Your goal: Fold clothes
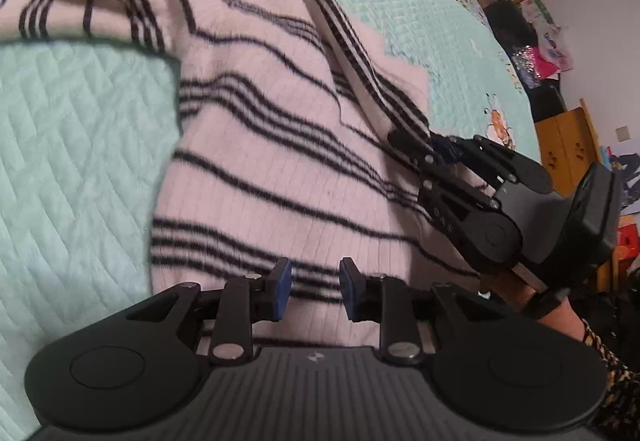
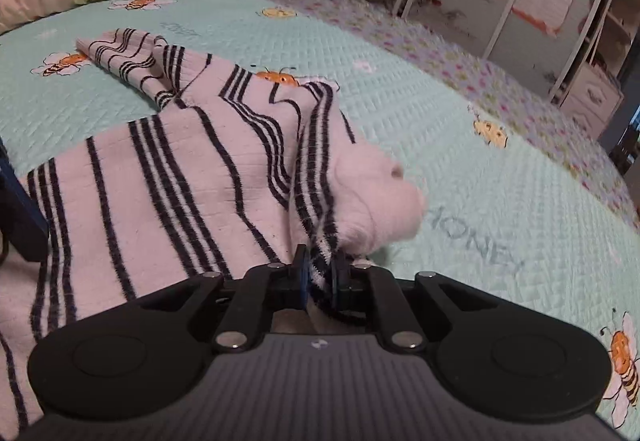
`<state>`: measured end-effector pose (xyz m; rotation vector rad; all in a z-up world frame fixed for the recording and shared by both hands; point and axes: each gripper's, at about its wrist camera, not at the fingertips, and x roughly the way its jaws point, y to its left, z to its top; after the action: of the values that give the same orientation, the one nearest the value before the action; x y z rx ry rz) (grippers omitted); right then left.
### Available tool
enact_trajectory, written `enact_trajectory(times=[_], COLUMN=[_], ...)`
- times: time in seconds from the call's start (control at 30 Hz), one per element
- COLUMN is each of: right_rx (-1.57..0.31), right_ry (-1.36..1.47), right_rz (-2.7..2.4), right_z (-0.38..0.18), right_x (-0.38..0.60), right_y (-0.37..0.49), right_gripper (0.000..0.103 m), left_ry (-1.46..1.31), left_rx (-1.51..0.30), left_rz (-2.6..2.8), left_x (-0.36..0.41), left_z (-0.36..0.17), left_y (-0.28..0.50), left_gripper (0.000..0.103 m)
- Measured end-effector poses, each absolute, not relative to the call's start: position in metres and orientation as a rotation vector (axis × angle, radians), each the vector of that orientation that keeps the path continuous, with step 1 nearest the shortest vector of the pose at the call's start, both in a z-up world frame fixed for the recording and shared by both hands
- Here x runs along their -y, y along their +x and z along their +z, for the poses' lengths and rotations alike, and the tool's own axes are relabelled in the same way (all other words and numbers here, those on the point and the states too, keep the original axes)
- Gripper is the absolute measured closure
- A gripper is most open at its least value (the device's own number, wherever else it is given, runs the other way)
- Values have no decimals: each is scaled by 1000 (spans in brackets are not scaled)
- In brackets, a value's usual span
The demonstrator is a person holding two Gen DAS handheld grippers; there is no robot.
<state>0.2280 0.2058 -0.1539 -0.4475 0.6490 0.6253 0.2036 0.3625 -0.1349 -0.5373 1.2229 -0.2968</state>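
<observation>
Lettering reading "HONEY" (image 2: 478,241) is stitched into the mint quilt (image 1: 80,145), among printed bees. A pink sweater (image 1: 260,145) with dark stripes is spread on the quilt. Its sleeve (image 2: 316,177) is pinched at the cuff between the closed jaws of the right gripper (image 2: 320,275). The left gripper (image 1: 315,289) is held over the hem, jaws spread and empty.

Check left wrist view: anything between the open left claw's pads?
Only the striped sweater beneath, seen through the gap of the left claw; nothing gripped.
</observation>
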Motion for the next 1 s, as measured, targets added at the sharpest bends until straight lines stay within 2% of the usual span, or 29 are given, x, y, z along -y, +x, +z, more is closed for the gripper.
enact_trajectory(times=[0.03,0.1,0.27,0.4,0.5,0.6,0.77,0.87,1.0], right_rx=[-670,-728,-767,-819,-953,-1065,-1028,-913,-884], right_ry=[-414,-313,124,126,117,231,127,-55,-83], right_rz=[648,697,600,547,595,687,794,756,744], right_z=[-153,-148,-120,-131,-159,-181,-178,-178,-176], right_x=[-205,-200,-126,-81,-72,-71,-103,-126,-134], right_y=[232,244,291,330,353,356,309,268,251], right_gripper=[67,56,56,56,55,55,54,54,54], left_ry=[-531,-502,-279,-39,50,129,239,270,332], left_rx=[-1217,-1186,-1039,-964,-968,-979,-1031,-1047,-1070], left_rz=[-292,-293,-303,-355,-371,-420,-451,-502,-571], left_x=[-365,-365,-354,-325,-304,-291,-275,-274,-271], left_z=[-132,-121,-83,-80,-96,-117,-142,-148,-150], left_y=[209,222,279,347,403,444,465,460,459], left_gripper=[75,75,73,69,69,68,68,65,63])
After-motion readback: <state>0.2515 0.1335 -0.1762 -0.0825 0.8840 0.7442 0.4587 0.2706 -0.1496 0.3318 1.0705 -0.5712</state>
